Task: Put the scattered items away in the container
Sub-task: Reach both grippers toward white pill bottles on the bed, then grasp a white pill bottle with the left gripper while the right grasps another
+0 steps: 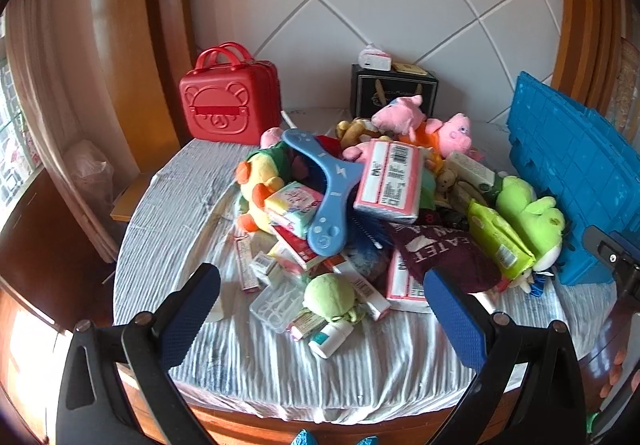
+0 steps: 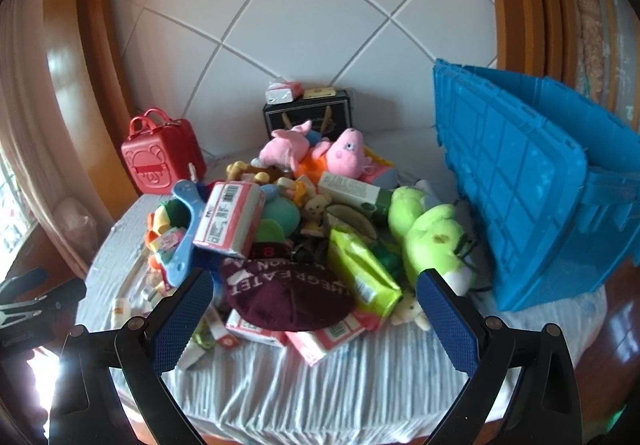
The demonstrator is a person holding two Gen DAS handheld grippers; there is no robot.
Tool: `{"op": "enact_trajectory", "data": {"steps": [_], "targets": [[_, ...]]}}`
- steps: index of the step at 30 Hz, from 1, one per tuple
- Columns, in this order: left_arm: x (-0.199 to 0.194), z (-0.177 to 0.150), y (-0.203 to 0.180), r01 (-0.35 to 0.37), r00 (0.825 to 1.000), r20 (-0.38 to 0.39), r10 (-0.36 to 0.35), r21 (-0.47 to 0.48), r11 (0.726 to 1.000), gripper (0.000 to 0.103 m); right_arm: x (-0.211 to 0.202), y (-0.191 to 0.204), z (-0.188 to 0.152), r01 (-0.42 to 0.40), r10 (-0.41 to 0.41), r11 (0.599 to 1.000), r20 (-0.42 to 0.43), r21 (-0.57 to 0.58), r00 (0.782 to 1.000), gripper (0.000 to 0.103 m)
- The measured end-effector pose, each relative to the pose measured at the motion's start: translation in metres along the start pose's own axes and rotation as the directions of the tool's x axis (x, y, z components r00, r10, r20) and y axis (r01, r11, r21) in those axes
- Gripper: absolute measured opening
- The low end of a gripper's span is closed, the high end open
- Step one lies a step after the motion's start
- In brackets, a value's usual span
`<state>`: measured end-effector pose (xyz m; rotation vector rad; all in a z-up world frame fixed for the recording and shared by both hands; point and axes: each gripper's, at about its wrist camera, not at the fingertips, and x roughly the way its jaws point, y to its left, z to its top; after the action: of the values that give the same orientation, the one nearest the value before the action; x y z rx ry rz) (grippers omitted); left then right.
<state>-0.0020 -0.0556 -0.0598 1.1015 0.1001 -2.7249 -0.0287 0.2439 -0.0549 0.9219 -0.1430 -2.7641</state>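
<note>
While both grippers hang back from the heap, nothing is held: left gripper (image 1: pixel 322 305) and right gripper (image 2: pixel 316 309) stand with jaws wide apart, empty. Scattered toys and packets (image 1: pixel 384 185) pile mid-frame on the cloth-covered table (image 1: pixel 172 205). Blue crate (image 2: pixel 540 205) sits tipped at right, probably just emptied, mouth away.

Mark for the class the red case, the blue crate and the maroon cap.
red case (image 1: pixel 230 105): left wrist view, front panel.
blue crate (image 2: pixel 532 189): right wrist view, ribbed underside.
maroon cap (image 2: pixel 288 297): right wrist view, crown.
</note>
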Motion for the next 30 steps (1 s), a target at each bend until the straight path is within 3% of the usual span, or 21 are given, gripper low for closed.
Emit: {"op": "enact_trajectory", "data": {"steps": [3, 6, 8, 14, 18, 22, 28, 30], "targets": [[0.014, -0.009, 0.046, -0.100, 0.995, -0.023, 0.099, -0.048, 0.994, 0.103, 0.023, 0.022, 0.001, -0.067, 0.068, 0.996, 0.030, -0.051, 0.997, 0.103], [0.030, -0.018, 0.087, -0.163, 0.986, -0.052, 0.159, -0.082, 0.983, 0.103, 0.048, 0.048, -0.011, -0.119, 0.112, 0.989, -0.084, -0.088, 0.990, 0.103], [0.046, -0.025, 0.109, -0.167, 0.984, -0.082, 0.159, -0.095, 0.981, 0.103, 0.060, 0.068, -0.019, -0.131, 0.116, 0.987, -0.156, -0.093, 0.981, 0.103], [0.111, -0.042, 0.143, -0.110, 0.979, -0.176, 0.107, -0.009, 0.994, 0.102, 0.095, 0.117, -0.040, -0.083, 0.062, 0.993, -0.234, -0.081, 0.970, 0.102], [0.164, -0.049, 0.159, -0.015, 0.963, -0.270, 0.021, 0.022, 1.000, 0.090, 0.127, 0.147, -0.060, -0.013, 0.006, 1.000, -0.308, -0.023, 0.951, 0.068], [0.206, -0.057, 0.161, 0.057, 0.943, -0.331, -0.029, 0.074, 0.996, 0.089, 0.155, 0.167, -0.091, 0.081, -0.053, 0.995, -0.374, 0.059, 0.926, 0.053], [0.237, -0.067, 0.156, 0.161, 0.907, -0.407, -0.106, 0.103, 0.982, 0.077, 0.185, 0.184, -0.135, 0.181, -0.104, 0.976, -0.474, 0.120, 0.874, 0.048], [0.242, -0.067, 0.156, 0.167, 0.907, -0.407, -0.107, 0.117, 0.979, 0.073, 0.192, 0.187, -0.142, 0.198, -0.113, 0.972, -0.490, 0.124, 0.864, 0.048]]}}
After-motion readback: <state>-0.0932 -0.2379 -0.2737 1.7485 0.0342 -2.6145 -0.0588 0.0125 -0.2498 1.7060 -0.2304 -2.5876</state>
